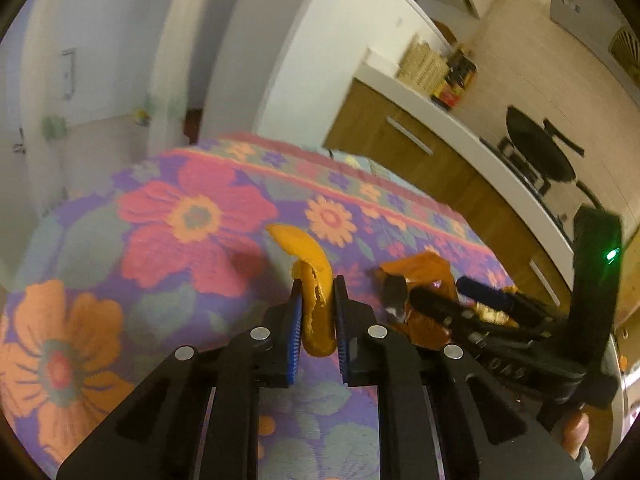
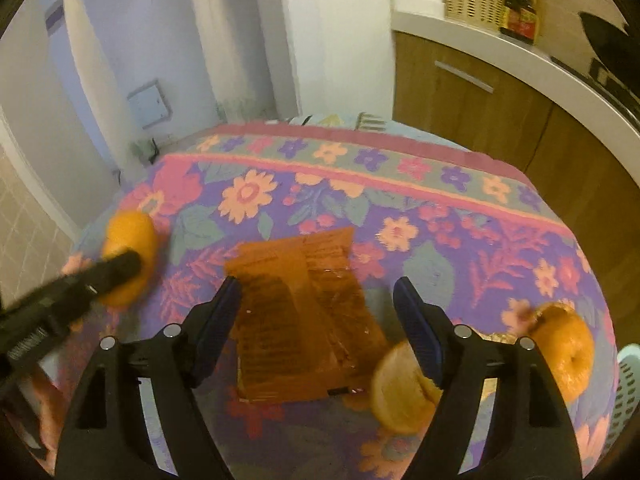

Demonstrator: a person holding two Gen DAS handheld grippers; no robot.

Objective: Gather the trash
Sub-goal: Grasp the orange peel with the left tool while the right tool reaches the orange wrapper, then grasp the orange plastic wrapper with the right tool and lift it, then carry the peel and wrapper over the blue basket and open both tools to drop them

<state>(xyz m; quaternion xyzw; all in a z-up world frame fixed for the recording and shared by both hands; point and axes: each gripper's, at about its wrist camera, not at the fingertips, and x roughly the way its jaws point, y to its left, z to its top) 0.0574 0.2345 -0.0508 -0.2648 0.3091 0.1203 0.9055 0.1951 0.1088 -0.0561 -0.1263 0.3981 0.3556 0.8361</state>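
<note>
My left gripper [image 1: 317, 280] is shut on an orange peel [image 1: 310, 252] and holds it above the flowered tablecloth [image 1: 160, 216]. The same peel [image 2: 130, 240] and left gripper [image 2: 120, 266] show at the left of the right wrist view. My right gripper [image 2: 318, 288] is open, its fingers on either side of a flat orange snack wrapper [image 2: 296, 312] on the table. The wrapper [image 1: 424, 272] and the right gripper [image 1: 428, 296] also appear at the right of the left wrist view. Two more orange peels lie at the right [image 2: 404, 388] [image 2: 568, 344].
The round table carries a flowered cloth [image 2: 400, 184]. A wooden cabinet with a white counter [image 2: 500, 92] stands behind it, with a basket [image 2: 474, 0] on top. A light blue basket rim [image 2: 628, 392] shows at the far right edge.
</note>
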